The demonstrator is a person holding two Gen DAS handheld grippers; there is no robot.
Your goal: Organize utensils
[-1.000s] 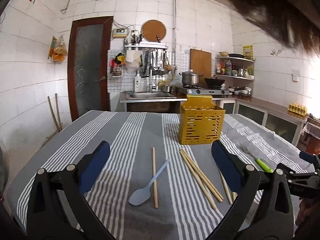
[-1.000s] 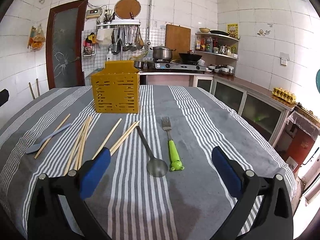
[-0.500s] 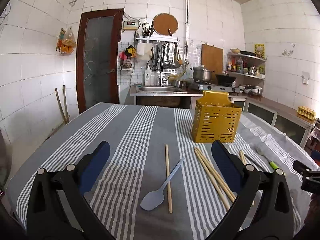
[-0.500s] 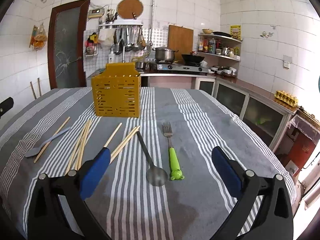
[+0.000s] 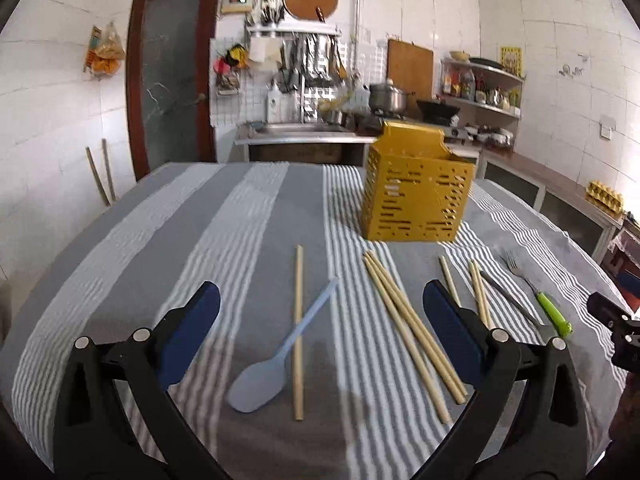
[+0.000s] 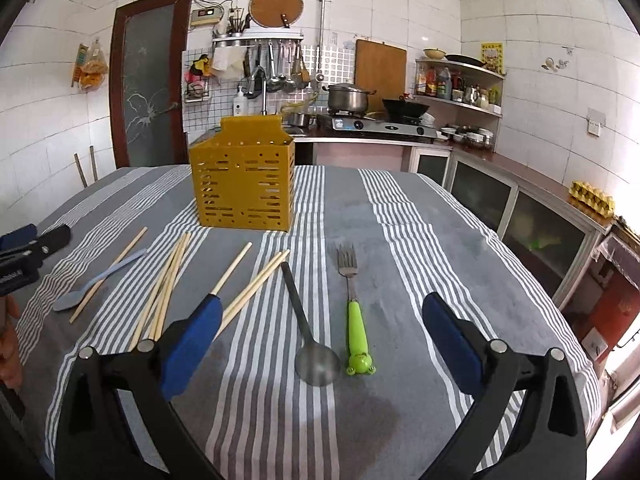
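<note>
Utensils lie loose ahead of both wide, empty claws, left gripper (image 5: 320, 312) and right gripper (image 6: 322, 322), yellow holder (image 6: 244, 188) beyond awaiting them.

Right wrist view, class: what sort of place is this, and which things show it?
Most likely a home kitchen: a gas stove with a steel pot and a wok, ladles hanging on a wall rack, and a shelf of sauce bottles.
</note>
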